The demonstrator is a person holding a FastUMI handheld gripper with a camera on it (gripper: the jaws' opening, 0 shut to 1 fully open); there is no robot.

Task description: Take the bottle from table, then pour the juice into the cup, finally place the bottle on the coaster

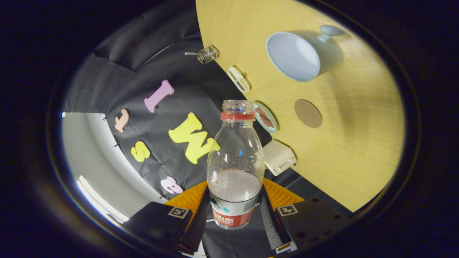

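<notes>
Gripper (235,211): closed on bottle (235,168), held between fingers, uncapped.
Cup (293,55): on table (358,143), well beyond.
Advice: neck is to be aligned over cup, then tipped slowly.

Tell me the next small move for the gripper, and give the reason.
Probably carry the bottle toward the cup until its open mouth is above the cup's rim, then tip further. The gripper is shut on the bottle's lower part, the cap is off, liquid remains inside, and the cup lies well beyond the mouth, past the coaster, with the table between.
</notes>
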